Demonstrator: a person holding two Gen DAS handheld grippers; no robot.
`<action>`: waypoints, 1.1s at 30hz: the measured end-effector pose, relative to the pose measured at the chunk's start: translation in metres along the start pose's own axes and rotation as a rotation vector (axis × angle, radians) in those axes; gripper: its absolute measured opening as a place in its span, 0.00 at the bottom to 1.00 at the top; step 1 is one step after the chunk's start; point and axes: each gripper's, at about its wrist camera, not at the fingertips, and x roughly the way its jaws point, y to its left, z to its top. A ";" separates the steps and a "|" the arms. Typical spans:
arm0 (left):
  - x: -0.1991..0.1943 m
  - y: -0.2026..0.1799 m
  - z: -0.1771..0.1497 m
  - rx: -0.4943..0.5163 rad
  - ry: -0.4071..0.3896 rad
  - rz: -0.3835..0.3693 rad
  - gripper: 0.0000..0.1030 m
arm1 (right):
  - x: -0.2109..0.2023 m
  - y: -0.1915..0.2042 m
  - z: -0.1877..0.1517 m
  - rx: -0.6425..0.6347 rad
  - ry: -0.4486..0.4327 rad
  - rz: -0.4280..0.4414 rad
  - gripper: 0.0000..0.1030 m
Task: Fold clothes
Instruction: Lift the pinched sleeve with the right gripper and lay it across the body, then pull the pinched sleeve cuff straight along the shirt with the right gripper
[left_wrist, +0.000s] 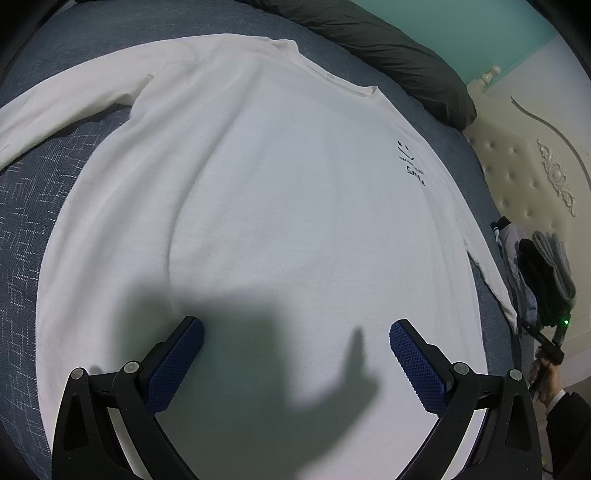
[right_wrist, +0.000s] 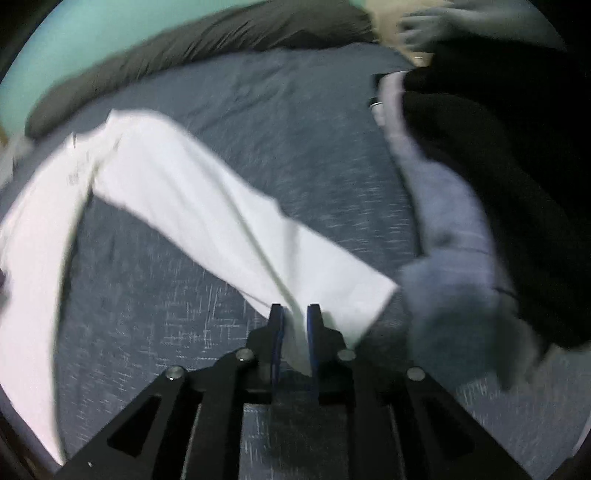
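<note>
While the left gripper (left_wrist: 296, 332) hovers spread over the white shirt (left_wrist: 258, 184), right gripper (right_wrist: 295, 314) fingers apparently pinch its sleeve (right_wrist: 229, 221)

The shirt (left_wrist: 280, 206) is white with a small black smiley print (left_wrist: 410, 162). The bed cover (left_wrist: 33, 206) is dark blue with fine white crosshatch flecks. The pillow (left_wrist: 388, 48) is dark grey, the wall (left_wrist: 480, 33) turquoise, the headboard (left_wrist: 532, 166) cream. The fingers (left_wrist: 177, 365) have blue pads on black arms.
</note>
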 end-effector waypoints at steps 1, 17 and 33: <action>0.000 0.000 0.000 0.001 0.000 0.002 1.00 | -0.007 -0.005 -0.001 0.027 -0.028 0.001 0.14; 0.000 0.000 0.000 0.006 0.002 0.000 1.00 | 0.060 0.007 0.023 0.119 0.076 -0.313 0.35; -0.003 0.002 -0.002 0.007 0.001 0.001 1.00 | 0.033 0.035 0.025 0.053 -0.078 -0.487 0.04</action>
